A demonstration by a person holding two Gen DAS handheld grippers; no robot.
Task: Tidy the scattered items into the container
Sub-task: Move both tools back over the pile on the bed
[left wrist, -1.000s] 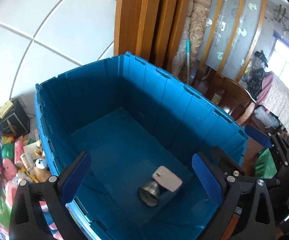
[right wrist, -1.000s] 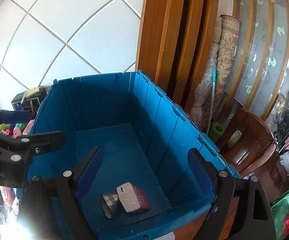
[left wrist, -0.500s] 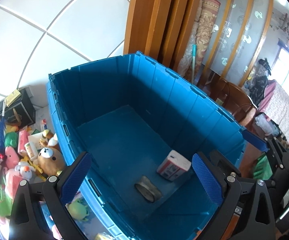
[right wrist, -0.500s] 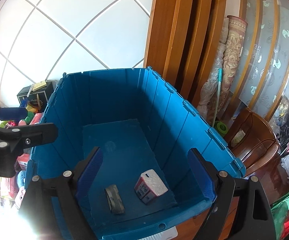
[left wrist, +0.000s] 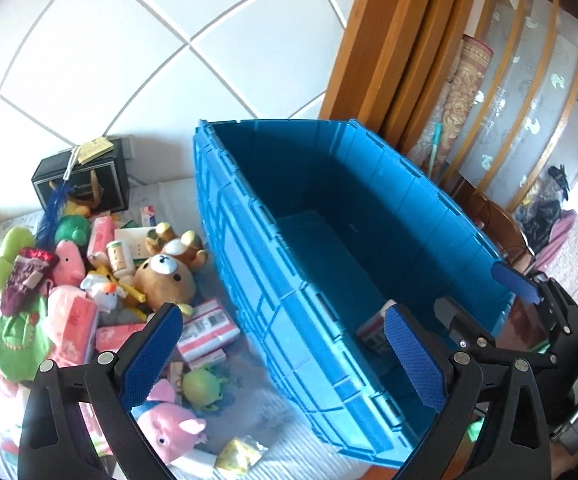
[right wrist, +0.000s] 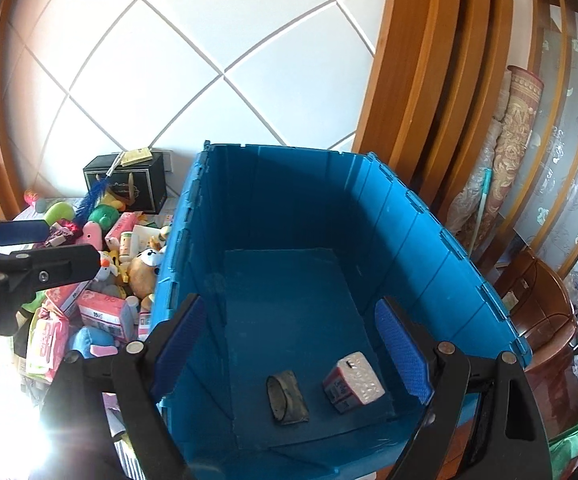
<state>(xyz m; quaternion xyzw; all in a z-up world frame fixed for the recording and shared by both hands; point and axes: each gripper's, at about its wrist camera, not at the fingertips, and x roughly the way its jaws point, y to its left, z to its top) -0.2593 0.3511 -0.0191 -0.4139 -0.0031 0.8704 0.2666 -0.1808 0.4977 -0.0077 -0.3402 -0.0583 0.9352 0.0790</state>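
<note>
Both grippers are seen spread wide, nothing held. Left gripper (left wrist: 285, 354) is hung over the blue crate's (left wrist: 249, 216) near-left wall, half above the toy pile; right gripper (right wrist: 291, 342) is aimed into the crate interior.

Already in the crate, lower centre of the right-wrist frame: a pink-and-white tissue pack (right wrist: 353, 376) and a dark metal ring-shaped item (right wrist: 287, 394), lying side by side, apart.

Still scattered on the surface, left of the crate in both frames: brown teddy bear (left wrist: 165, 276), pink pig plush (left wrist: 171, 424), yellow-green squishy toy (left wrist: 201, 386), red-and-white carton (left wrist: 207, 326), more packs and plush further left.

Key relation, as a judgement: the pile lies left of and below the left gripper, so the left is the nearer one. The carton sits between its fingers in frame, long axis running roughly left-right, so a wrist turn is probably needed to close across its short side. The right gripper is blocked from the pile by the crate wall.
</note>
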